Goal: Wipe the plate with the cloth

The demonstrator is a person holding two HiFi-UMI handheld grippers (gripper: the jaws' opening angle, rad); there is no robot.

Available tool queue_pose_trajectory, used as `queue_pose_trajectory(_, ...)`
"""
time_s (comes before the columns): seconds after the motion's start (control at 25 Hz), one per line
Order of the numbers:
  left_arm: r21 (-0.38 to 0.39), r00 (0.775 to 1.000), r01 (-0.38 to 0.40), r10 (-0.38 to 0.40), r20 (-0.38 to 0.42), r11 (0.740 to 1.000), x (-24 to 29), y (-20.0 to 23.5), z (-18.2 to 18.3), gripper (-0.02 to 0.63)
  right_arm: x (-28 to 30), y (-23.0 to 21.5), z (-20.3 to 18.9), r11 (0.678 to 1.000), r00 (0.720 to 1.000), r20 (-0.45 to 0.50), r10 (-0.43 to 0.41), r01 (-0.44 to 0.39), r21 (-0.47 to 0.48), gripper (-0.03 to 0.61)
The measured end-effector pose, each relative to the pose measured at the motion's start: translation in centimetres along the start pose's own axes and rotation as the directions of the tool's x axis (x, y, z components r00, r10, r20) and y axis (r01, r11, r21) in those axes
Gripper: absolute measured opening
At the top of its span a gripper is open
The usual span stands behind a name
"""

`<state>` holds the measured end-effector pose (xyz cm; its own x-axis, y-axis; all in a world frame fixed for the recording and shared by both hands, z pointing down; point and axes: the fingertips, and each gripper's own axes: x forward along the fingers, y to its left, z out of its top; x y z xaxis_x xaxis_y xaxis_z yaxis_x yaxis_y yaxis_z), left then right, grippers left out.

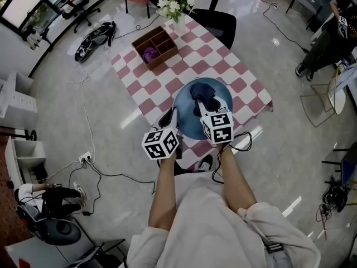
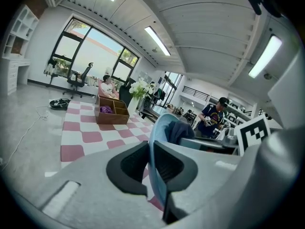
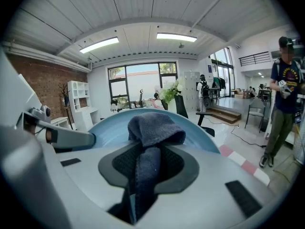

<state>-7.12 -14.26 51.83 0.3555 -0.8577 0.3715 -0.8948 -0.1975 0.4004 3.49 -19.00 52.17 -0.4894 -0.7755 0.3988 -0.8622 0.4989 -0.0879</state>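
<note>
the surface [image 1: 223, 71] wears a pink and white checked cover. at its far end stand one divided wooden box [image 1: 156, 46], with a purple bundle [image 1: 149, 53] in one compartment, and one bunch of white flowers [image 1: 175, 1]. one black office chair [image 1: 220, 18] stands just behind it. cables trail over the floor on both sides.

one blue plate [image 1: 183, 108] is at the near edge of the surface, tilted up on edge. the left gripper [image 1: 170, 116] has its fingers [image 2: 169, 163] closed on the plate's rim. the right gripper [image 1: 209, 102] has its fingers [image 3: 174, 163] clamped on one dark blue cloth [image 3: 155, 128], which is bunched against the plate's face.

from the head view, the two marker cubes and the forearms cover the plate's near part. whether the plate's lower edge touches the surface cannot be told. one person in a dark shirt [image 3: 286, 80] stands well apart at the right, partly cut off by the right gripper view's edge.
</note>
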Motion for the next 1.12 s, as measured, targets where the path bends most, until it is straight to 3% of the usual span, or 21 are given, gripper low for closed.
queue_pose_trajectory(0.16,-0.024,1.0,-0.009,0.009,0.009,1.0,0.0,1.0,0.2,0.034,-0.3,-2.6,-1.2,0.998,0.998,-0.023,-0.056,0.057,0.036,0.103)
queue_pose_trajectory(0.32,-0.063,0.999,-0.024,0.026,0.035,0.998,0.1,2.2,1.0,0.035,-0.3,-3.1,-2.0,0.998,0.997,-0.043,-0.061,0.063,0.027,0.103)
queue_pose_trajectory(0.68,-0.111,0.995,-0.053,0.062,0.076,0.992,0.6,3.7,2.9,0.037,0.2,0.8,-2.9,0.999,0.997,-0.077,0.027,-0.029,-0.032,0.103)
queue_pose_trajectory(1.12,-0.128,0.998,-0.05,0.055,0.032,0.99,1.2,3.9,1.6,0.038,1.6,5.2,-2.7,0.992,0.99,-0.08,0.12,-0.122,-0.032,0.103)
